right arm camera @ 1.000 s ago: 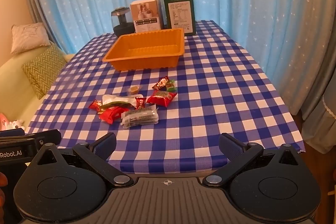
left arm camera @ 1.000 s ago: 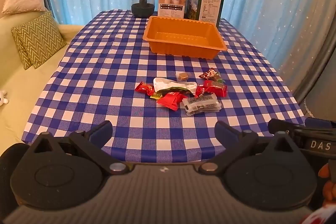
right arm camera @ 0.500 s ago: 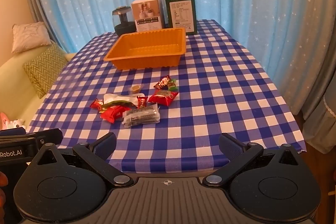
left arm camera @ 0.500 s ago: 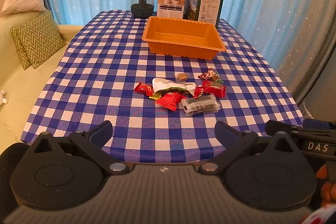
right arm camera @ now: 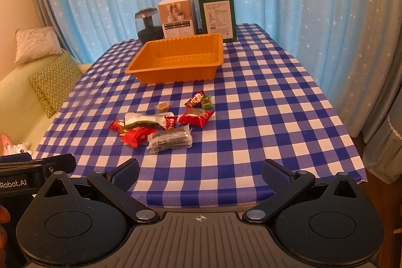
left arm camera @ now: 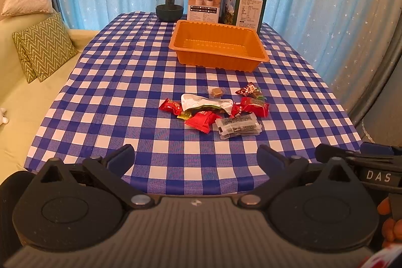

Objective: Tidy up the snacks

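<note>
Several wrapped snacks lie in a loose pile mid-table: a clear pack of dark bars (left arm camera: 238, 126) (right arm camera: 170, 139), a red packet (left arm camera: 202, 119) (right arm camera: 136, 136), a white-green pouch (left arm camera: 204, 103) (right arm camera: 145, 119) and a small brown candy (left arm camera: 217, 91) (right arm camera: 162, 106). An empty orange tray (left arm camera: 218, 59) (right arm camera: 176, 75) stands farther back. My left gripper (left arm camera: 196, 158) hovers open over the near table edge, short of the pile. My right gripper (right arm camera: 201, 171) is also open at the near edge, nothing between its fingers.
A dark glass jar (left arm camera: 169, 3), a white box (left arm camera: 204, 1) and a green box (left arm camera: 247, 6) stand behind the tray at the far edge. A sofa with cushions (left arm camera: 42, 47) lies left. Blue curtains (right arm camera: 301, 4) hang behind and right.
Both grippers have edged slightly forward toward the table; the pile and tray sit a little lower in view. Nothing was touched or moved.
</note>
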`<state>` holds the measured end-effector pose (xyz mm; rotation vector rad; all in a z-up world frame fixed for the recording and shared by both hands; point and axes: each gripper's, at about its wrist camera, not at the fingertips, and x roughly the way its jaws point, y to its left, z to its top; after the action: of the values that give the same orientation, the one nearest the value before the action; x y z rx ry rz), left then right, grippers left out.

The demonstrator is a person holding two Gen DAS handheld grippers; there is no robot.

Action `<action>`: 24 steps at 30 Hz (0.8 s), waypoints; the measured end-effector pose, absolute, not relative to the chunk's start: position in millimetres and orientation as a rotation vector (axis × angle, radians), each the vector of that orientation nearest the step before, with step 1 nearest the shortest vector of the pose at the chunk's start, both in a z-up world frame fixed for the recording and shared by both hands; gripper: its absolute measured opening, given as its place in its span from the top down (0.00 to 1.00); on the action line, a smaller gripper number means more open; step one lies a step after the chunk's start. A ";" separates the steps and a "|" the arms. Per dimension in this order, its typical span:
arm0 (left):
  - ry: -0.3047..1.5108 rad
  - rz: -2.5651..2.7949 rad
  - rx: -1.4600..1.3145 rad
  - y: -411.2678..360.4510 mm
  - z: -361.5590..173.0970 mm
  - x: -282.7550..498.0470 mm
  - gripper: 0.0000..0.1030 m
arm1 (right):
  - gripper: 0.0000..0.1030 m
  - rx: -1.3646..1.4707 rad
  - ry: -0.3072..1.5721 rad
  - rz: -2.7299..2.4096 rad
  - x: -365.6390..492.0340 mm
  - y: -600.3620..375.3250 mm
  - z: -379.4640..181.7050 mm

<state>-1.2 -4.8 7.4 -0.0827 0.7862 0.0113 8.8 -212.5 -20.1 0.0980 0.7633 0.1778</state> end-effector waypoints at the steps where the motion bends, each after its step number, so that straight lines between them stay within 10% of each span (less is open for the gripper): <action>1: 0.786 0.011 -0.082 -4.8 7.4 -1.1 0.00 | 0.00 0.098 0.763 0.177 7.4 -211.8 -19.3; 24: 0.786 0.008 -0.086 -6.0 8.8 -0.1 0.00 | 0.00 0.095 0.766 0.187 10.3 -212.1 -19.3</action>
<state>-0.1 -6.0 8.8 -0.0858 0.7864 0.0084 10.3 -212.1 -19.3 0.0948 0.7655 0.1868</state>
